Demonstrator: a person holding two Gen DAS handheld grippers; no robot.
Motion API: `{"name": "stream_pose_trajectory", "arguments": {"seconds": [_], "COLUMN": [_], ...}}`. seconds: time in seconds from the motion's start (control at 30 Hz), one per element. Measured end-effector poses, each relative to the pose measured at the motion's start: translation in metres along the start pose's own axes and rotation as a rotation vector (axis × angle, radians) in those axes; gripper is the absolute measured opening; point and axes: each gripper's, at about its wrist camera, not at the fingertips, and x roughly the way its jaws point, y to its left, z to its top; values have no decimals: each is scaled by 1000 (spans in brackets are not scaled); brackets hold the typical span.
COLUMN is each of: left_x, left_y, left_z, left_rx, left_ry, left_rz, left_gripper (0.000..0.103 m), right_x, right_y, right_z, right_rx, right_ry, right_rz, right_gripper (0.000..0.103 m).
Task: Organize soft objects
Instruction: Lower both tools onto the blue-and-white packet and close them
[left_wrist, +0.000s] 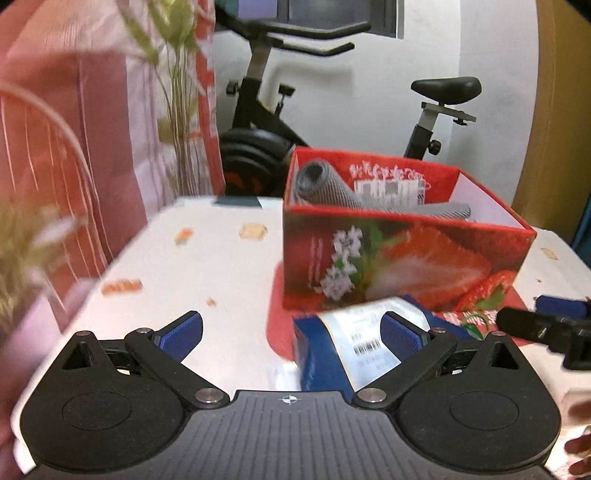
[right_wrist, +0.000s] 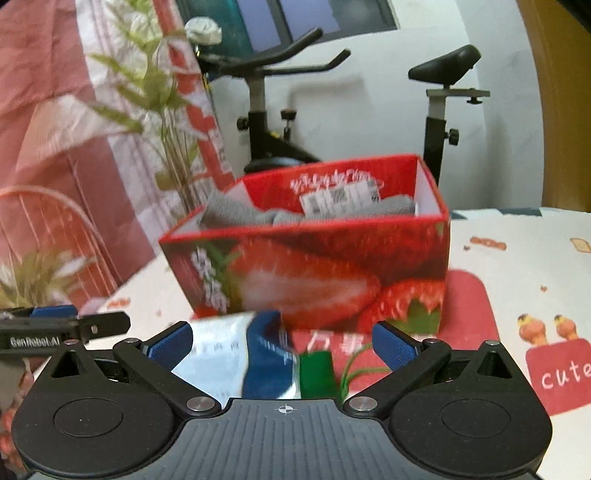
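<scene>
We hold the left claw (left_wrist: 291, 332) and right claw (right_wrist: 282, 341) open and empty over the blue packet (left_wrist: 332, 354) at lower centre before the red box (left_wrist: 402, 258); both closing together risks tearing it or nudging the box.

An exercise bike (left_wrist: 280, 122) stands against a white wall (left_wrist: 498, 74), possibly below a window (right_wrist: 306, 18).

We saw the box (left_wrist: 402, 254) standing on the table (left_wrist: 207, 266), rolled cloths (left_wrist: 325, 188) lying inside it. A packet (left_wrist: 354, 350) lay just before the box. Behind the table stood an exercise bike (left_wrist: 266, 122), with a plant (left_wrist: 177, 92) to its left.
</scene>
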Motion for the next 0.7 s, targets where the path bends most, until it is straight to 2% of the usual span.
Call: {"name": "stream_pose_trajectory", "arguments": {"seconds": [0.17, 0.23, 0.27, 0.33, 0.4, 0.43, 0.63, 0.7], "left_x": [5, 5, 6, 9, 13, 15, 27, 31], "left_y": [5, 11, 12, 14, 13, 14, 15, 14], "left_z": [-11, -14, -16, -18, -20, -21, -30, -31], "left_rx": [-26, -54, -65, -80, -98, -108, -158, -162], "left_ry": [11, 1, 7, 21, 28, 35, 63, 62], "left_rz": [-18, -64, -86, -110, -133, -149, -242, -259], "left_gripper": [99, 81, 78, 68, 60, 55, 51, 44], "right_x": [4, 5, 5, 5, 9, 12, 35, 43], "right_y": [-1, -1, -1, 0, 3, 3, 8, 12], "right_z": [-15, -17, -17, -16, -12, -10, -3, -3], "right_rx": [-30, -55, -66, -77, -95, -102, -136, -155], "right_ry": [27, 31, 22, 4, 14, 20, 48, 52], "right_rz": [-9, -13, -1, 7, 1, 2, 66, 87], "right_gripper": [103, 103, 102, 96, 74, 71, 65, 65]}}
